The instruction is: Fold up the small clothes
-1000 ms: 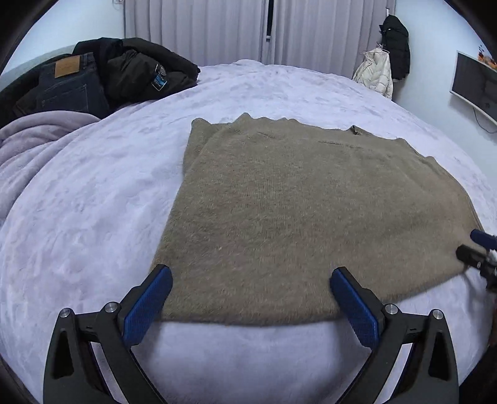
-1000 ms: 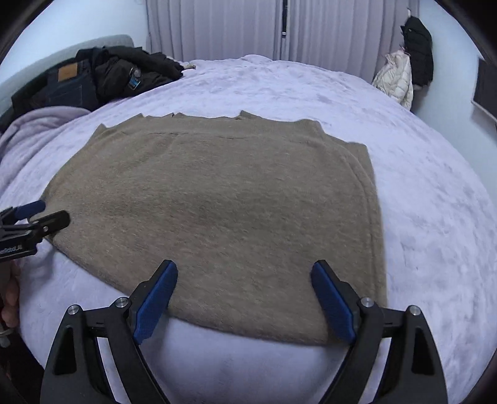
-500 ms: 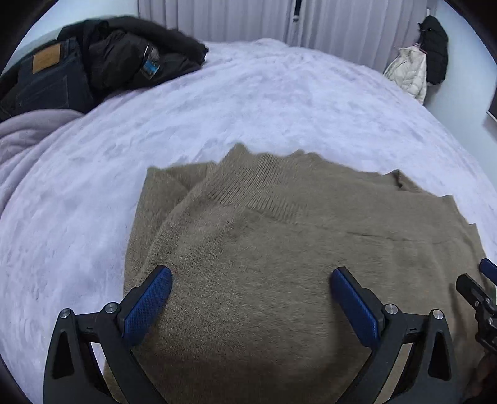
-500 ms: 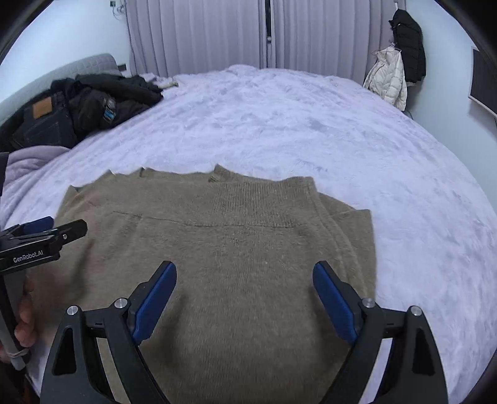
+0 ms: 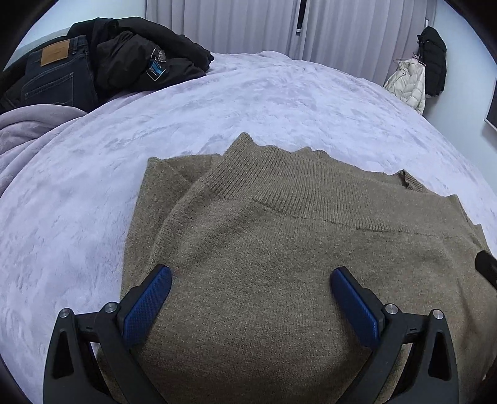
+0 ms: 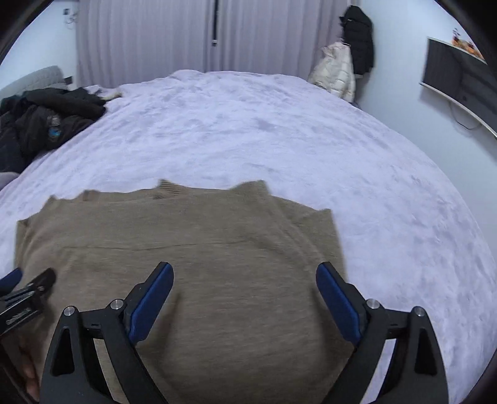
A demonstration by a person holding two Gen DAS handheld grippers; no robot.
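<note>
Left wrist view
- Left gripper [image 5: 250, 306]: lower centre of the frame; jaws spread wide, blue pads clear of each other, nothing clamped between them.
- Sweater [image 5: 279, 248]: tan knit, lying flat on the bed, fills the lower centre and lower right; ribbed band runs across the middle of the frame; a folded-in layer shows along its left edge.
- Bed cover [image 5: 93, 192]: pale lilac, plush, surrounds the sweater on the left and top.
- Dark clothes pile [image 5: 118, 62]: upper left, well apart from the sweater; jeans with a tan patch beside a black jacket.
- Curtains [image 5: 248, 25]: top centre.
- Hanging coats [image 5: 416, 77]: upper right.

Right wrist view
- Right gripper [image 6: 245, 298]: lower centre; jaws wide apart, holding nothing, above the sweater.
- Sweater [image 6: 217, 248]: lower half of the frame, slightly blurred; right edge shows stacked folded layers.
- Left gripper [image 6: 23, 290]: lower left edge, over the sweater's left side; its jaw gap cannot be judged here.
- Wall screen [image 6: 456, 74]: upper right.
</note>
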